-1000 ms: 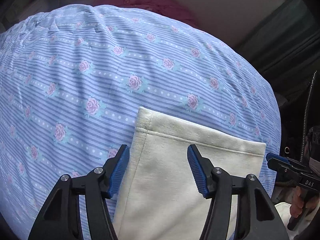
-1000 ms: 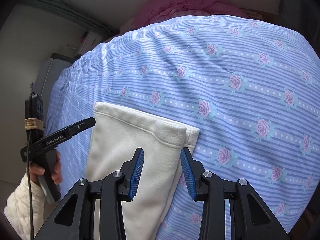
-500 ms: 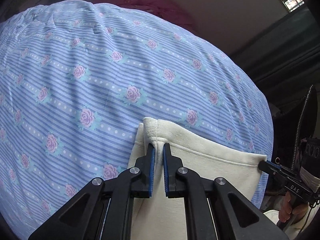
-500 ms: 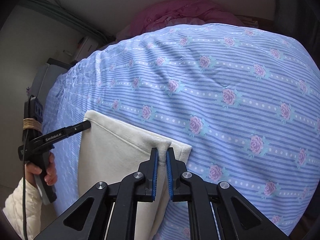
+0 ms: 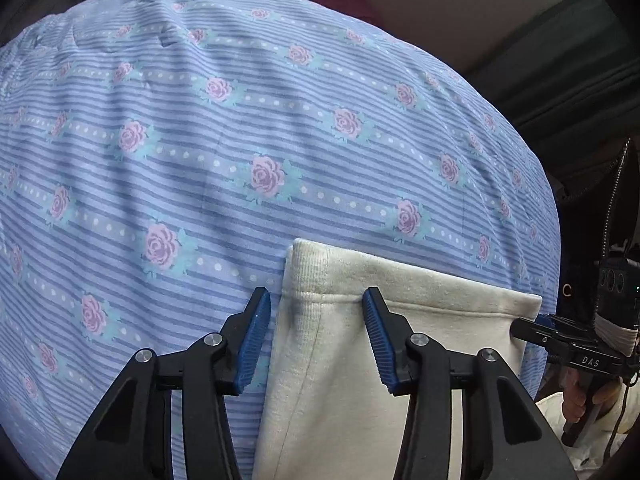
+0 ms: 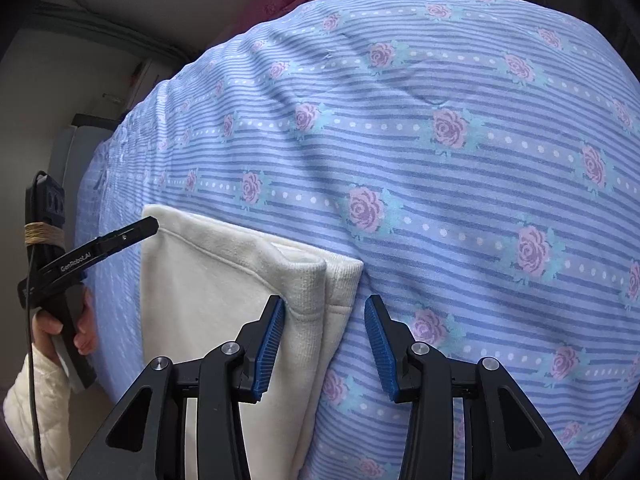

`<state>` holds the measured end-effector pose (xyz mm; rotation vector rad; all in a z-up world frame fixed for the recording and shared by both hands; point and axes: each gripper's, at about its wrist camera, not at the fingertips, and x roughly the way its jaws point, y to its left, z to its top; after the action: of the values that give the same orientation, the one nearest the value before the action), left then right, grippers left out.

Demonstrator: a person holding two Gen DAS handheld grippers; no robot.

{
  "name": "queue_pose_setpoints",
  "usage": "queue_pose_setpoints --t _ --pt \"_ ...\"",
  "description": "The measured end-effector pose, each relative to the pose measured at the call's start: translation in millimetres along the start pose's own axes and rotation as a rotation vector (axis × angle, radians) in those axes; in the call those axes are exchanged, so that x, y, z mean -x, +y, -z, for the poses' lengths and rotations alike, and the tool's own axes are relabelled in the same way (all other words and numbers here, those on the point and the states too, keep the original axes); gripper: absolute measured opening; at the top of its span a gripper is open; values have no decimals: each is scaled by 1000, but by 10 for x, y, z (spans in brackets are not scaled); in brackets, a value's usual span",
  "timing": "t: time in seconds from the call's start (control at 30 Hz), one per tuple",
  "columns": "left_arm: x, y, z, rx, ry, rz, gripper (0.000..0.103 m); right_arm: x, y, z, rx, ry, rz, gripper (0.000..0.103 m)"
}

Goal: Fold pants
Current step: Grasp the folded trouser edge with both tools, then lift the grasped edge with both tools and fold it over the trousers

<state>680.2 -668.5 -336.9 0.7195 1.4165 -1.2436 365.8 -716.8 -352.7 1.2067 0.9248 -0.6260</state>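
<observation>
So the pants (image 5: pixel 400 360) are lying flat on the bed (image 5: pixel 280 140), cream fabric doubled over itself, sitting at the near part of the bed with one side close to the bed's side edge. Half a second ago you had both grippers pinched down on the two ribbed corners of the far hem; now both have let go. Your left gripper (image 5: pixel 316 336) is spread wide with the ribbed corner sitting loose between the blue pads, and your right gripper (image 6: pixel 324 344) is just as wide over the other corner, where you can see two layers stacked a little offset. To me that reads like the fold got laid down and released, so this pass is probably done and you're onto smoothing or the next fold. The offset layers on the right side might be worth a nudge, since that corner doesn't line up clean. Room-wise you're good: the whole striped rose sheet beyond the hem is open, plenty of space to push or drag forward. The tight spot is the bed's side edge next to the pants in the right wrist view, where your left gripper is hanging just off the fabric corner.
</observation>
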Motion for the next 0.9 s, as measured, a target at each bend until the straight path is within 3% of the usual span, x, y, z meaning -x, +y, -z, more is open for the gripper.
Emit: queue_pose_setpoints --t 0.3,0.37,0.47,0.57,0.7,0.9 --pt "-170 23 36 73 -47 78 46 -171 -195 -102 -31 24 -101 43" --pt "-162 7 26 111 -53 99 31 -180 -236 -123 -36 28 -116 40" --pt "-56 -122 -5 124 -78 113 20 -125 -216 -159 -6 44 -121 24" --pt "-36 -200 -5 115 -79 76 20 84 -158 -218 -19 25 -157 21" --pt "127 -403 -10 95 -92 21 20 148 -57 -194 65 26 -132 20" --pt "882 -712 138 -2 -159 -51 20 669 202 -71 186 -4 -189 20"
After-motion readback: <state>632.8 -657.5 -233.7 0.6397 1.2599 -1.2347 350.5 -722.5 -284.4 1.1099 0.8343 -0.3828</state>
